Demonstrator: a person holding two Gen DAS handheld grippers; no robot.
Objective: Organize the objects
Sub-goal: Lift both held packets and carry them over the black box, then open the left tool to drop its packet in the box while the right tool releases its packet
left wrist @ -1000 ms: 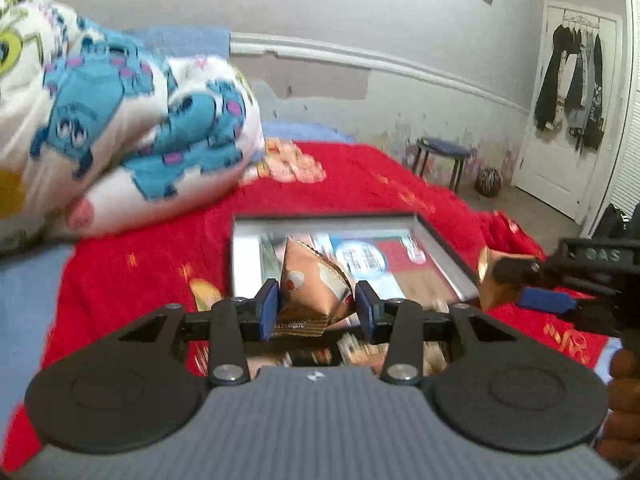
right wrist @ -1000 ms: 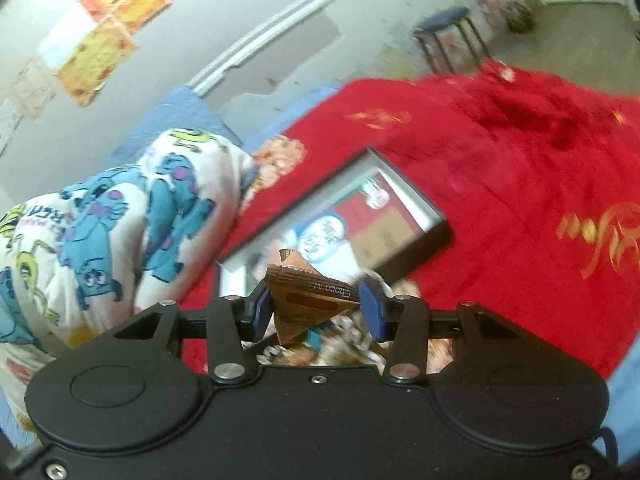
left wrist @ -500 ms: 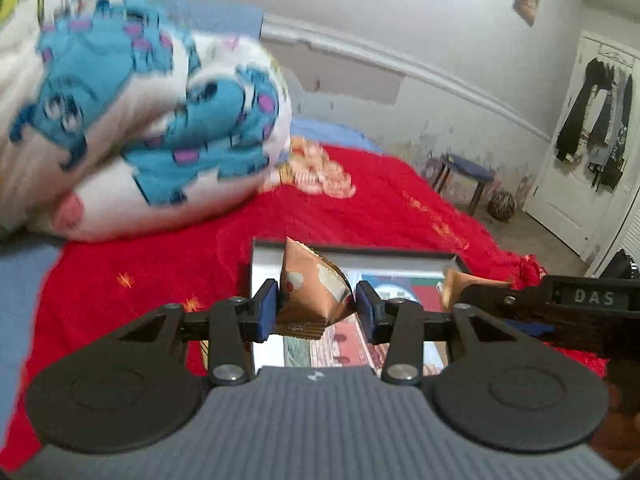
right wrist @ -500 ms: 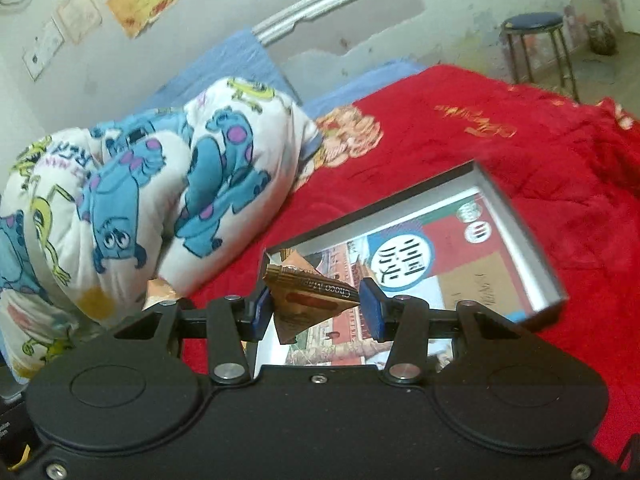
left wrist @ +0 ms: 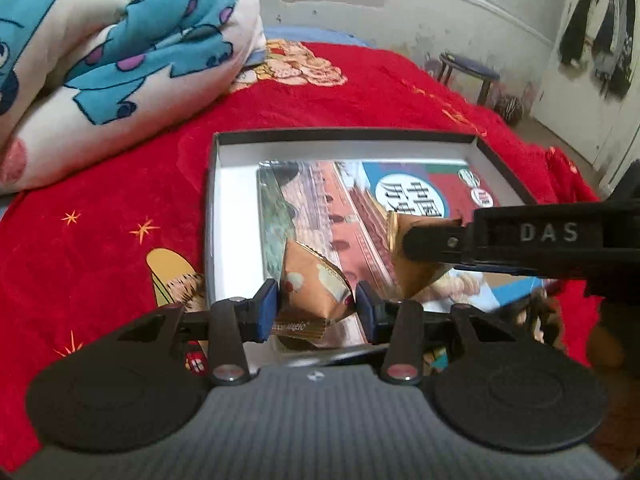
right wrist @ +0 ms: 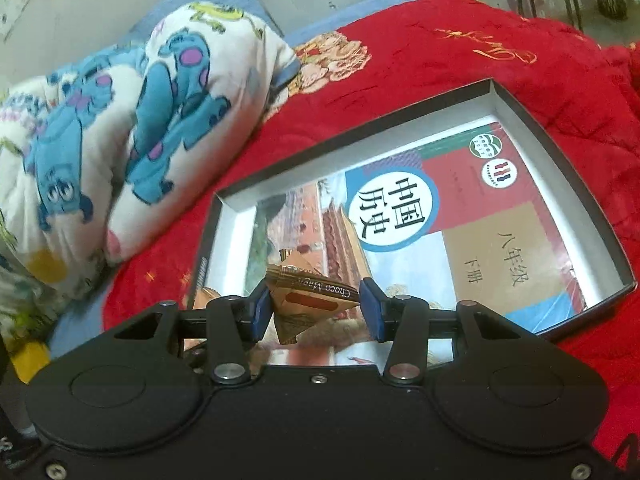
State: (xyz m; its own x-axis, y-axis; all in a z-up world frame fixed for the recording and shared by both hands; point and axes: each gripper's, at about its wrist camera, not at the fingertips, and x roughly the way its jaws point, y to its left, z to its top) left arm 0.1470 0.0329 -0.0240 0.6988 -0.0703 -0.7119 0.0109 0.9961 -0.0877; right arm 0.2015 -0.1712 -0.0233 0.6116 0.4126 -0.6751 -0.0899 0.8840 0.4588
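Observation:
My left gripper (left wrist: 316, 308) is shut on a brown pyramid-shaped snack packet (left wrist: 314, 292) just over the near part of a shallow black-rimmed box (left wrist: 340, 135). A textbook (left wrist: 424, 196) lies flat inside that box. The right gripper's black finger (left wrist: 436, 240) reaches in from the right over the book, pressed against a second brown packet (left wrist: 416, 276). In the right wrist view, my right gripper (right wrist: 316, 306) is shut on that brown "Choco Magic" packet (right wrist: 308, 300), held above the textbook (right wrist: 452, 216) in the box (right wrist: 560, 152).
The box rests on a red blanket (left wrist: 100, 208) covering the bed. A bulky cartoon-print duvet (left wrist: 104, 48) is piled at the far left. A blue stool (left wrist: 472, 72) stands beyond the bed, and a white door with hanging clothes (left wrist: 600, 40) is at the right.
Both grippers have moved forward and down toward the box with their packets still held. The box and book now fill much more of both views.

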